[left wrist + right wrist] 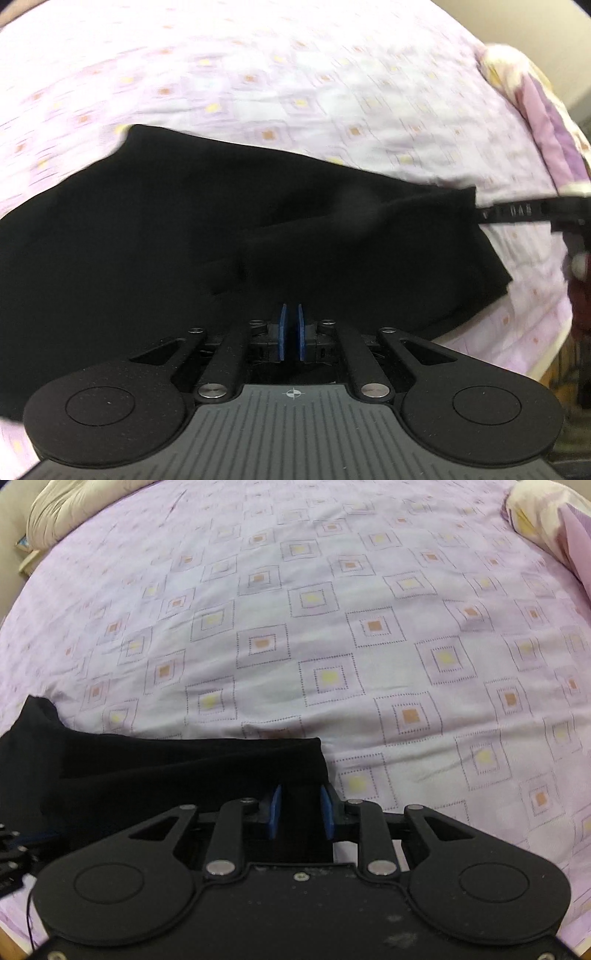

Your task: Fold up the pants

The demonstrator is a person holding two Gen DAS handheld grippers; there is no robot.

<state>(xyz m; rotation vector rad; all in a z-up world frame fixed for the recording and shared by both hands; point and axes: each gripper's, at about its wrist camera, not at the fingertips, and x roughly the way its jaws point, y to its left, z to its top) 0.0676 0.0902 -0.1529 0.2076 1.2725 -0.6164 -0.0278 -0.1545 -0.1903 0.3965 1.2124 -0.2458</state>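
The bedsheet fills both frames. The black pants are spread across mid-frame in the left view and lower left in the right view. The fabric is judged soft, light and limp; corners and hems are best gripped. The left gripper pads are nearly closed, with fabric between them not confirmed. The right gripper is set narrow around a hem corner.

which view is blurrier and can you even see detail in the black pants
The left wrist view is blurrier: the bedsheet pattern smears and the right tool at the edge streaks. The right wrist view is sharp, its dotted squares crisp. Both bow the bed at the edges from fisheye. The black pants show only faint folds in both.
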